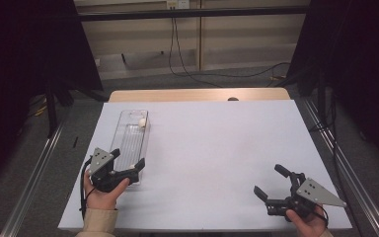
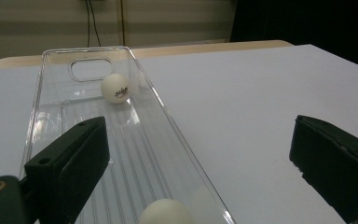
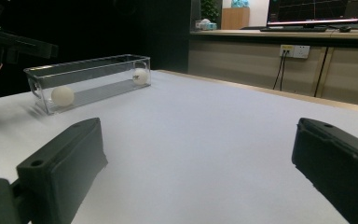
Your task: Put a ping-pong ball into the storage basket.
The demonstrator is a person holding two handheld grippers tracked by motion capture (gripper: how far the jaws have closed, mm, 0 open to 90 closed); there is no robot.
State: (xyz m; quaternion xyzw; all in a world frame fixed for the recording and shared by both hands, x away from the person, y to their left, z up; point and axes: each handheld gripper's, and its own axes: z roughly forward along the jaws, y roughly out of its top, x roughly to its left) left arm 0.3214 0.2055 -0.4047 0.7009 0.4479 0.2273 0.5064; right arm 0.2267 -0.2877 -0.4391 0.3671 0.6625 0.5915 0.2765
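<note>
A clear plastic tray (image 1: 123,129) lies lengthwise on the left part of the white table. One white ball (image 1: 141,122) rests at its far end, seen too in the left gripper view (image 2: 115,87). A second white ball (image 2: 165,212) lies at the tray's near end, just below my left gripper (image 2: 198,135). That gripper (image 1: 128,160) hovers open over the tray's near end, with nothing between its jaws. My right gripper (image 1: 269,179) stands open near the front right of the table, holding nothing. The right gripper view shows the tray (image 3: 93,65) with both balls far off at left.
A white sheet (image 1: 217,148) covers the table, with a wooden edge (image 1: 197,95) at the back. Dark curtains hang at both sides, and cables (image 1: 177,59) run over the floor behind. Metal rails (image 1: 34,168) flank the table.
</note>
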